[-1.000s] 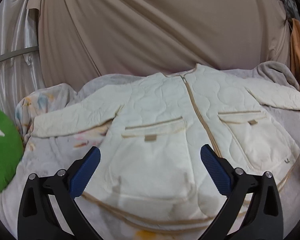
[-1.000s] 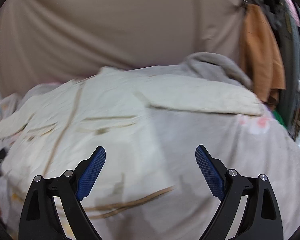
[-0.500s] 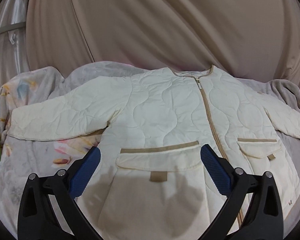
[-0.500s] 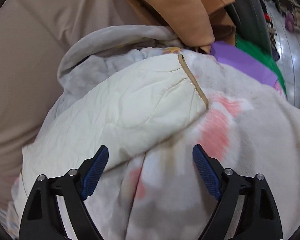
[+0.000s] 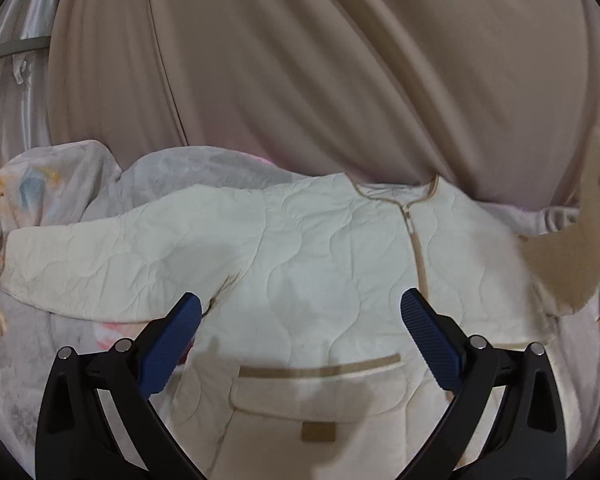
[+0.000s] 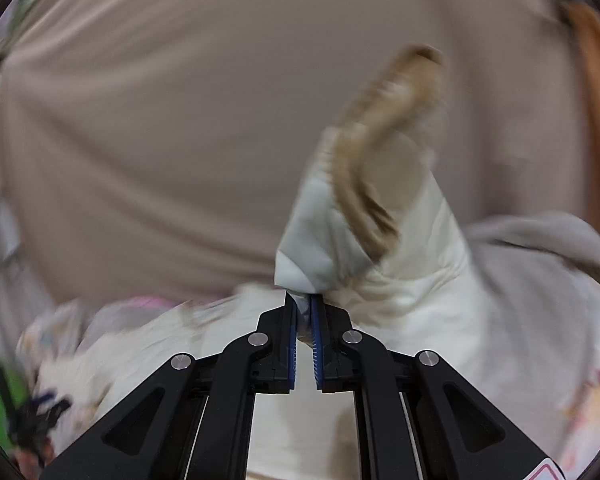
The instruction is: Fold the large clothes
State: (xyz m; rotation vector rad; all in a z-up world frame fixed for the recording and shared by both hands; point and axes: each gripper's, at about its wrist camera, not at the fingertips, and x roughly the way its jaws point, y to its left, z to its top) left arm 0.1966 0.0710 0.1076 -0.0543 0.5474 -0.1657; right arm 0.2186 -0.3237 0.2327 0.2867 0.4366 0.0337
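right wrist view first: the quilted cream jacket (image 6: 400, 304) is your landmark, and your right gripper (image 6: 304, 320) is clamped on the cuff end of its sleeve (image 6: 364, 208), the blue pads nearly meeting with a thin fold of fabric pinched between them. the jaws have just been closing, from wide apart a second ago to this narrow pinch on the cuff. half a second back that sleeve lay flat on the blanket ahead of open tongs; now it stands lifted, its tan lining showing, blurred with motion. holding it by the very end makes sense — i judge it lets you swing the whole sleeve across the jacket's chest in one go.

in the left wrist view the jacket (image 5: 324, 264) lies front up, zipped, on a pale floral blanket (image 5: 52, 200), collar toward the beige curtain (image 5: 340, 60) behind it. its other sleeve (image 5: 112, 264) stretches flat to the picture's left, untouched. your left gripper (image 5: 300, 320) hovers above the jacket's chest with jaws wide and nothing between them, likely waiting to take that sleeve. compared with a second ago this view sits closer to the collar — the hem has dropped out of frame and the raised sleeve now shows at the right edge.
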